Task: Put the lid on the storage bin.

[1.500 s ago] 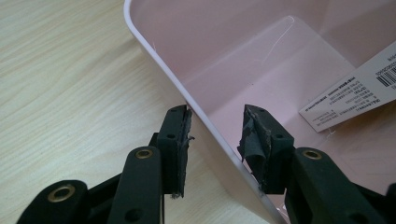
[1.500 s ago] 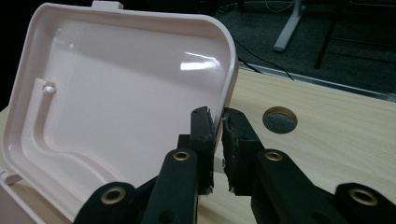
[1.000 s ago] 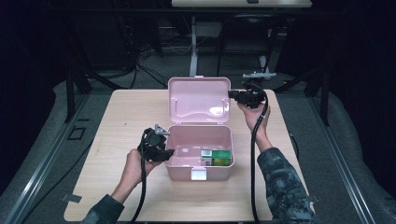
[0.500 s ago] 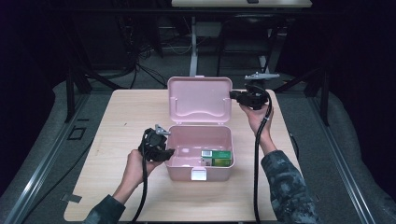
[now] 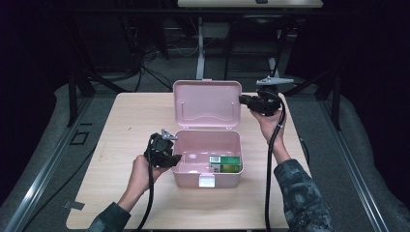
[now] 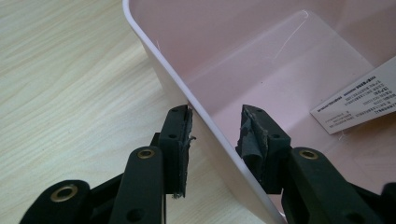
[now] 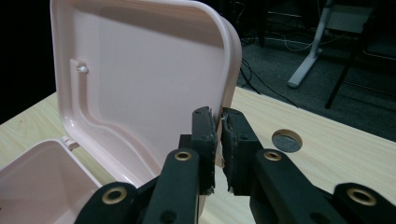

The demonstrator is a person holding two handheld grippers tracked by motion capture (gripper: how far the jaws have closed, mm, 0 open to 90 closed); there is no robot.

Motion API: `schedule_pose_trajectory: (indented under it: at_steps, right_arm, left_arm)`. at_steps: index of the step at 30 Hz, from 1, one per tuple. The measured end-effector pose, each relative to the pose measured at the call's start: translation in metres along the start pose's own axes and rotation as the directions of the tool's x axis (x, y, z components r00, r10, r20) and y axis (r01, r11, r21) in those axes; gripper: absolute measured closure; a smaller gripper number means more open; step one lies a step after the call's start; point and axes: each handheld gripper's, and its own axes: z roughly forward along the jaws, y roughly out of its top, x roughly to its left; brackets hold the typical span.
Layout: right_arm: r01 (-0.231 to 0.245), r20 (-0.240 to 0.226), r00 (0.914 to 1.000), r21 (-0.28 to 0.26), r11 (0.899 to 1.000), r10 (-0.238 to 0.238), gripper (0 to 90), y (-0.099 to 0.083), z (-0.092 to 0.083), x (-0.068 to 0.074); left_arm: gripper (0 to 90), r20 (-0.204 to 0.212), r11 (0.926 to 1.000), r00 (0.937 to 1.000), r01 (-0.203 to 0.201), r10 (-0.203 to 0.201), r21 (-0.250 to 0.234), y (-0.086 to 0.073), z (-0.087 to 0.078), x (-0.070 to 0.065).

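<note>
A pink box (image 5: pixel 207 166) sits open near the middle of the wooden surface (image 5: pixel 125 121), its lid (image 5: pixel 208 104) upright at the far side. The left gripper (image 6: pixel 215 140) straddles the box's left wall, fingers (image 6: pixel 180 140) one outside, one inside, clamped on it. The right gripper (image 7: pixel 218 140) has its fingers closed on the lid's right edge. A green carton (image 5: pixel 225 164) lies inside, right.

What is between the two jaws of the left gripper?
In the left gripper view, the left wall of the pink box stands between the left gripper jaws; the pads straddle it.
</note>
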Motion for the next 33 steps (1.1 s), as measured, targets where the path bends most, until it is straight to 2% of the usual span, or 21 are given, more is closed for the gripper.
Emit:
schedule_pose_trajectory:
  at_steps: [8,20,27,33]
  right_arm:
    - [0.02,-0.021,0.9996,-0.002,1.0,-0.02,84.5,-0.002,-0.01,0.004]
    - [0.064,-0.028,0.9975,-0.012,0.998,-0.064,84.9,-0.006,-0.026,0.015]
    - [0.069,-0.044,0.9966,-0.011,0.998,-0.07,85.2,-0.011,-0.034,0.019]
    - [0.088,-0.041,0.9952,-0.01,0.996,-0.089,85.0,-0.014,-0.038,0.023]
  left_arm:
    - [62.3,-0.007,1.0,1.0,0.005,-0.005,-0.004,0.0,0.001,-0.001]
    - [62.2,-0.008,1.0,1.0,0.001,-0.001,-0.001,0.0,0.001,-0.002]
    - [62.1,-0.014,1.0,0.9999,0.0,0.0,-0.003,0.0,0.001,-0.003]
    - [62.1,-0.015,1.0,0.9999,-0.003,0.003,-0.003,0.0,0.001,-0.003]
